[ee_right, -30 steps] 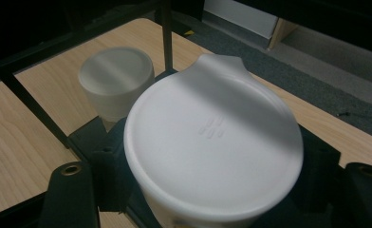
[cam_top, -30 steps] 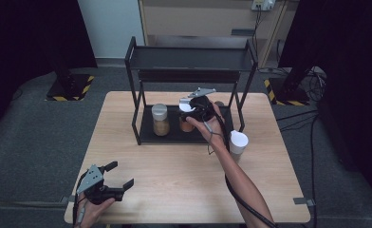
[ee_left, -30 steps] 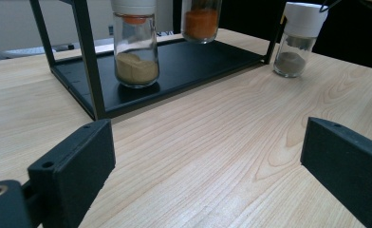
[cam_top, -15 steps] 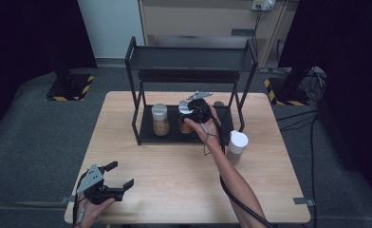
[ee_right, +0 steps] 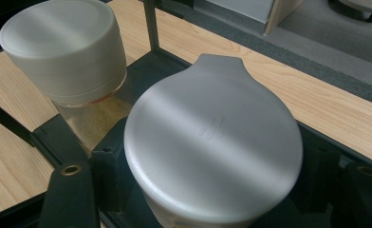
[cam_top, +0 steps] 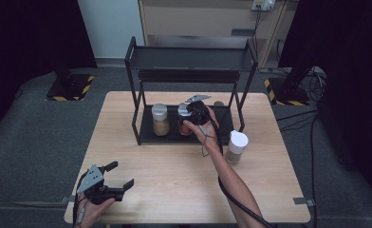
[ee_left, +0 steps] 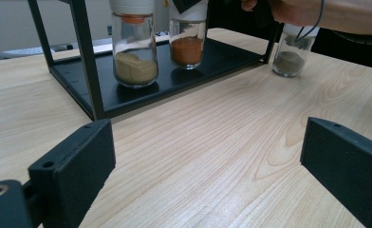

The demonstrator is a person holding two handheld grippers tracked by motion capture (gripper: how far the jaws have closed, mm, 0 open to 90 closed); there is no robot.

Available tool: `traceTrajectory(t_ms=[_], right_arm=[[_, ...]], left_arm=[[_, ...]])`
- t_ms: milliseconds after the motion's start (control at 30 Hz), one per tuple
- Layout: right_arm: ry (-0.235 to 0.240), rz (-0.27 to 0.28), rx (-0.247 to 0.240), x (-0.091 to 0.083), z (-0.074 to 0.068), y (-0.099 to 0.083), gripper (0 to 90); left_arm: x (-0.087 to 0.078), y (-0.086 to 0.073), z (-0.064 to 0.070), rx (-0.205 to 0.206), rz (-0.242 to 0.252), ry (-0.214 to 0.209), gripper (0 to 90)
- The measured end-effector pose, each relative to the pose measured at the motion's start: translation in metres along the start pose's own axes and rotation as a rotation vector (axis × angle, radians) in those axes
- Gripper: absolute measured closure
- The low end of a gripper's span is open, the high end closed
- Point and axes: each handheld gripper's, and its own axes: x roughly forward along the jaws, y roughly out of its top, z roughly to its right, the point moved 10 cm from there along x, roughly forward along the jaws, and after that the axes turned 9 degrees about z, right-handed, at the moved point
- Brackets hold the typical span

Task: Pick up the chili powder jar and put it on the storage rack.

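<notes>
A black two-tier rack [cam_top: 136, 95] stands at the back of the wooden table. On its bottom shelf are a jar of tan powder [cam_top: 160, 119] and, to its right, a jar of orange powder [cam_top: 184, 126] with a silver lid [ee_right: 212, 142]. My right gripper [cam_top: 190, 114] reaches into the rack, its jaws pressed on both sides of the orange jar just under the lid. In the left gripper view that jar [ee_left: 186, 45] rests on the shelf. My left gripper [cam_top: 112, 182] hovers open near the table's front left corner, holding nothing.
A white-capped jar of grey powder [cam_top: 235, 147] stands on the table just right of the rack, beside my right forearm. The rack's front posts [ee_left: 87, 57] and top shelf [cam_top: 193, 59] hem in the jars. Bare wood [ee_left: 212, 137] lies between the left gripper and the rack.
The right hand and its gripper have shifted slightly left and lower around the orange jar. The left gripper has stayed put.
</notes>
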Motion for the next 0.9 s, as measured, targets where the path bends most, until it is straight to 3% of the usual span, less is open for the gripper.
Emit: traceTrajectory(t_ms=[667, 767, 900], right_arm=[[0.0, 0.008, 0.006, 0.0022, -0.0007, -0.0059, 30.7], [-0.003, 0.018, 0.008, 0.0013, -0.0015, -0.0059, 28.8], [-0.008, 0.016, 0.009, 0.0011, -0.004, -0.0041, 19.8]], left_arm=[[0.0001, 0.0002, 0.0002, 0.003, -0.002, -0.002, 3.3], [0.0001, 0.0002, 0.0002, 0.003, -0.003, -0.002, 3.3], [0.0, 0.0003, 0.0002, 0.002, 0.0, 0.0, 3.2]])
